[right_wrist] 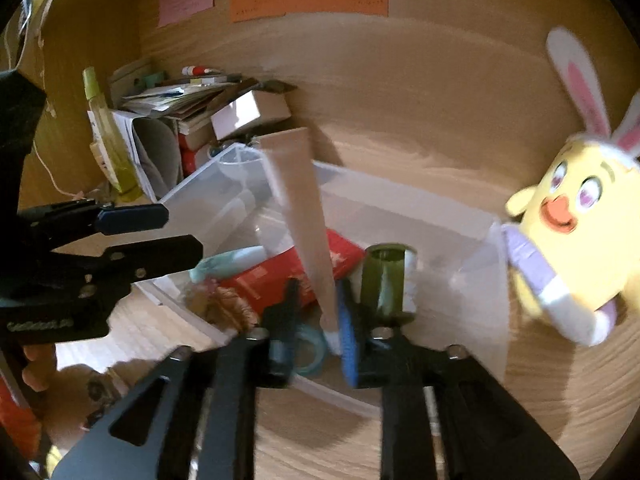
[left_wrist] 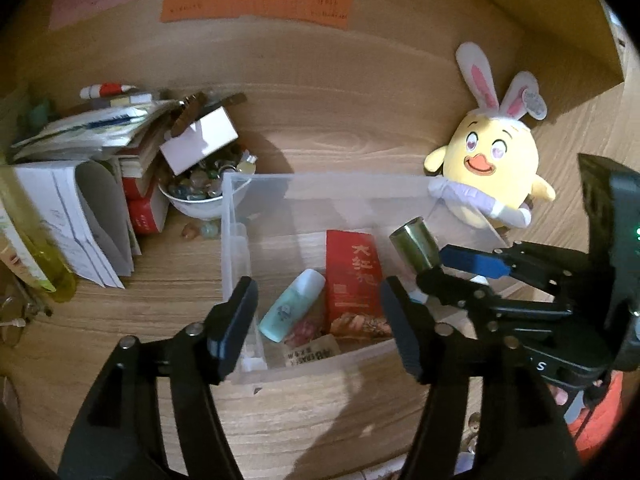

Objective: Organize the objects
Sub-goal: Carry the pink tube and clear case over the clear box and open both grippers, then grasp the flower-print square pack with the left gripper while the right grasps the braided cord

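Task status: partly done, in my judgement. The clear bin (left_wrist: 240, 240) on the desk (left_wrist: 320, 152) already holds a red packet (left_wrist: 352, 276), a pale blue bottle (left_wrist: 292, 304) and a snack sachet (left_wrist: 308, 344).
Item in hand: a beige tube (right_wrist: 298, 216), pinched at its white cap end and standing tilted over the bin, its crimped end uppermost. Not yet released.
Second item: a dark green cylinder (right_wrist: 386, 280) shows just beside the right gripper at the bin's right side; whether it rests in the bin or is carried cannot be told.
Left to do: loose stones (left_wrist: 200, 230) lie on the desk beside a bowl (left_wrist: 196, 204); stacked papers (left_wrist: 80, 208), a yellow bottle (left_wrist: 44, 264) and a plush chick (left_wrist: 496, 168) against the bin's far right corner remain outside.
Right gripper (right_wrist: 316, 320): jaws nearly closed, clamped on the tube; reaching in over the bin's near right edge. View blurred.
Left gripper (left_wrist: 320, 320): jaws wide apart, holding nothing; poised above the bin's near wall, pointing down into it.
Spacing: the two grippers are near each other, not touching.
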The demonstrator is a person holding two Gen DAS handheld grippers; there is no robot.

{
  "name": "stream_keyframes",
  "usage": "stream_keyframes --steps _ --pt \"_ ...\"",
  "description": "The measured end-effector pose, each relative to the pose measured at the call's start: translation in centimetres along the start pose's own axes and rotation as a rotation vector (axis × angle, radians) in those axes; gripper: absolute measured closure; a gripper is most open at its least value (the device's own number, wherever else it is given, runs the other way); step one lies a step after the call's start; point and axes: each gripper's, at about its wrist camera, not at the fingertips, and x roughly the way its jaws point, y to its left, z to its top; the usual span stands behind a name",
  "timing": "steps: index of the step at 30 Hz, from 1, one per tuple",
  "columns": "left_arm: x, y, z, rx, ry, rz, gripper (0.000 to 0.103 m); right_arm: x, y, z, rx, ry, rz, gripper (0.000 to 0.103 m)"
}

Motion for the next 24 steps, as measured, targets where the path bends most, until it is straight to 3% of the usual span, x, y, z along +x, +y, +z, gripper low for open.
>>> stream_keyframes --steps 6,11,17,20,24 --pt "-1.8 0.3 -0.1 -0.008 -0.023 0.004 0.033 -0.8 -0.7 0.0 0.046 -0.008 0.018 0.054" --pt "-3.5 0.5 -0.7 -0.007 -0.053 0.019 0.021 -2.8 -1.2 -0.2 0.071 -0.040 0.001 0.038" --pt "-4.7 0.5 -2.1 0.006 -0.038 0.032 0.018 -5.8 -1.1 -1.2 0.069 -0.092 -0.039 0.028" --pt "-5.1 0.4 -3.1 0.009 -0.028 0.041 0.012 -7.1 -0.9 -2.1 0.068 -0.112 -0.056 0.025" --pt "-5.6 0.1 -4.6 0.029 -0.016 0.073 0.011 -8.2 -0.4 -3.6 0.066 -0.113 -0.065 0.024"
